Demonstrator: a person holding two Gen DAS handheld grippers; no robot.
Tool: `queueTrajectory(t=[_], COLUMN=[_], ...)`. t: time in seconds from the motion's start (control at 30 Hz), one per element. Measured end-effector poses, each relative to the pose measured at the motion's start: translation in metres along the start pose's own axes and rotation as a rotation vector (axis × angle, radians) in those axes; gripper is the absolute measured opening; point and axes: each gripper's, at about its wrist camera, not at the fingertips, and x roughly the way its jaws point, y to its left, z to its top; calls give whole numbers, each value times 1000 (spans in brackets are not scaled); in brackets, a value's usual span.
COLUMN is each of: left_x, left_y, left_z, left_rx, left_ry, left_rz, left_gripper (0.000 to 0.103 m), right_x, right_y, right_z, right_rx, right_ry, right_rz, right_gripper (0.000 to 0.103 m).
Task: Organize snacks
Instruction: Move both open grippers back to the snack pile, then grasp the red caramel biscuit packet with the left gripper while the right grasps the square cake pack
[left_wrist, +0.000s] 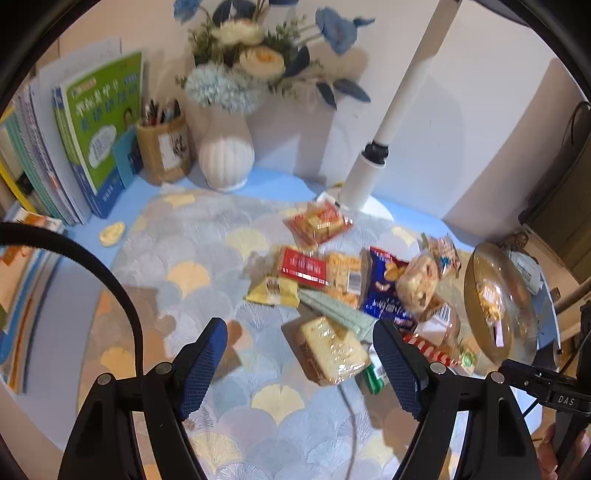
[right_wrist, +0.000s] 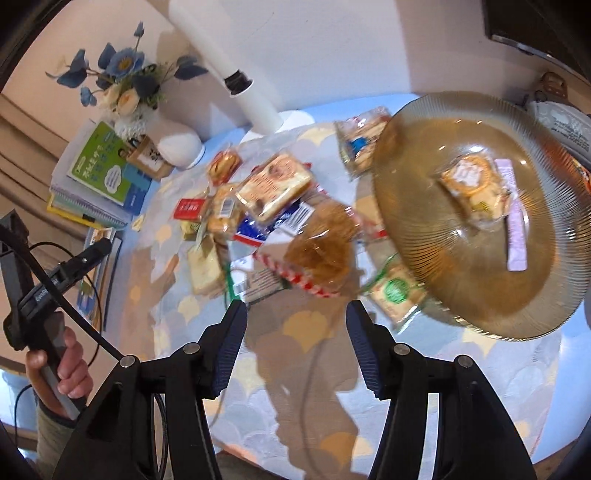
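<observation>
A heap of wrapped snacks lies on the patterned mat: a red packet (left_wrist: 303, 268), a blue chip bag (left_wrist: 384, 284), a pale wrapped cake (left_wrist: 332, 350) and others. An amber glass plate (right_wrist: 424, 236) at the right holds a round wrapped biscuit (right_wrist: 474, 188) and a pink stick packet (right_wrist: 515, 225). My left gripper (left_wrist: 301, 369) stands open above the mat, the wrapped cake just beyond its fingers. My right gripper (right_wrist: 295, 347) is open over bare mat with nothing between its fingers, near a clear-wrapped brown pastry (right_wrist: 321, 247) and the plate's left rim.
At the back stand a white vase with flowers (left_wrist: 226, 155), a pen holder (left_wrist: 164, 151), a stack of books (left_wrist: 92, 140) and a white lamp post (left_wrist: 391, 122). A hand (right_wrist: 68, 365) grips the left tool's handle. A cable (right_wrist: 306, 387) crosses the mat.
</observation>
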Motion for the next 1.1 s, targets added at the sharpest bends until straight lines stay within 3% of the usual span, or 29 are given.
queueTrajectory(t=[0.3,0.5,0.57,0.63,0.67,0.8,0.9,1.1], left_x=[40,57,68,78,83,103,121,148], left_y=[6,15,19,22,22,18,17,13], left_z=[5,32,43,50,53,62,65,69], left_rx=[-8,7,17,26,33,101,132,154], left_ry=[97,91,110,117,120,144,180,237], left_rz=[-124,-143,-151,-151,-151,-140,-154,-174], left_gripper=[79,79,79,79,79,79,79,79], right_x=[21,32,38,44,49,69,87,115], right_y=[9,20,23,23,22,19,15,4], right_z=[4,30,45,57,66,84,93,106], right_rx=[91,150,175,212,243,314,355,433], right_ry=[16,0,-17,-29,-30,5,49,89], right_rz=[11,67,82,92,98,116,61,50], right_gripper=[55,56,60,74,75,75,75,75])
